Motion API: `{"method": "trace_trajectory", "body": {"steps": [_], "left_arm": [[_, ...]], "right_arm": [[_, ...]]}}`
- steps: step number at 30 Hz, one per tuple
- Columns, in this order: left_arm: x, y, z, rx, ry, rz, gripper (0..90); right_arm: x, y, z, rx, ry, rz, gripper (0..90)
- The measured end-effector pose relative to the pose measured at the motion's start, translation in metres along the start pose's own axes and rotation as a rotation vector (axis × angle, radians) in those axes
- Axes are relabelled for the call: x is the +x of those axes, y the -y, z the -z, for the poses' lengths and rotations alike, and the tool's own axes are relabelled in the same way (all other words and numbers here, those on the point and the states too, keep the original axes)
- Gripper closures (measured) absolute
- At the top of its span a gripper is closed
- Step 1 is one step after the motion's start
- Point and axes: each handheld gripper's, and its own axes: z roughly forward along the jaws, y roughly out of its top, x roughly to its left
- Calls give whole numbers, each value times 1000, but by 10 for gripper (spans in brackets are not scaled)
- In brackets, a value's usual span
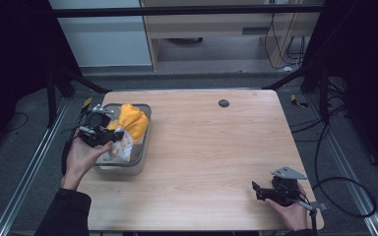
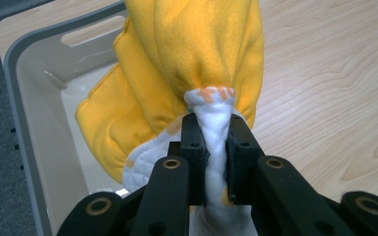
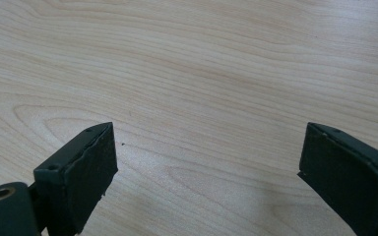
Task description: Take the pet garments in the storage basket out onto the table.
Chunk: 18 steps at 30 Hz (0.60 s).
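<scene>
A person's left claw (image 1: 109,138) pinches a yellow-and-white cloth (image 1: 129,123) over a grey bin (image 1: 142,147) at the left side of a pale wooden worktop (image 1: 211,147), seen from the high view. In the left gripper view, the two black jaws are closed tight on a white, orange-printed fold of the cloth (image 2: 197,64), which rises out of the pinch and spreads into a bunched yellow mass hanging above the bin (image 2: 29,98). Part of the cloth drapes toward the bin's pale inner floor; the bin's grey rim, with a slotted handle cut into its far wall, runs along the worktop's left edge. The bin sits close to that edge, with the person's left hand (image 1: 81,157) reaching in from the near-left corner.

The right claw (image 1: 257,189) rests low over the near-right corner of the worktop, well apart from the bin, held in the right hand (image 1: 293,214). In the right gripper view its jaws stand wide apart with bare wood grain between them. A cable (image 1: 344,196) loops off the worktop's right edge onto the floor.

Between the two claws lies a broad stretch of bare worktop. A small dark round mark (image 1: 223,103) sits near the far edge, toward the middle.
</scene>
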Motion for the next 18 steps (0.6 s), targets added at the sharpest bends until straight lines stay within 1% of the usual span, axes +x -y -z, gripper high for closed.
{"method": "trace_trajectory", "body": {"steps": [2,4,5,6,7,9,10,14,18], "left_arm": [[-3,-1,1,-3,10,-10,806],[-6,-2,2,-12,23,-12,805],[-6,-2,2,-12,23,-12,806],[-9,-3,3,-15,30,-26,806],[-9,-3,3,-15,30,-26,806],[-14,-4,4,-20,43,-39,806],[-14,-4,4,-20,43,-39,806],[-24,-6,8,-32,62,-64,806],[-29,-8,9,-39,68,-77,806]], "right_arm": [[0,0,0,0,0,0,73],[0,0,0,0,0,0,73],[0,0,0,0,0,0,73],[0,0,0,0,0,2,73],[0,0,0,0,0,2,73],[0,0,1,-1,1,-2,73],[0,0,1,-1,0,-1,73],[0,0,1,-2,1,-1,73],[0,0,1,-3,0,0,73]]}}
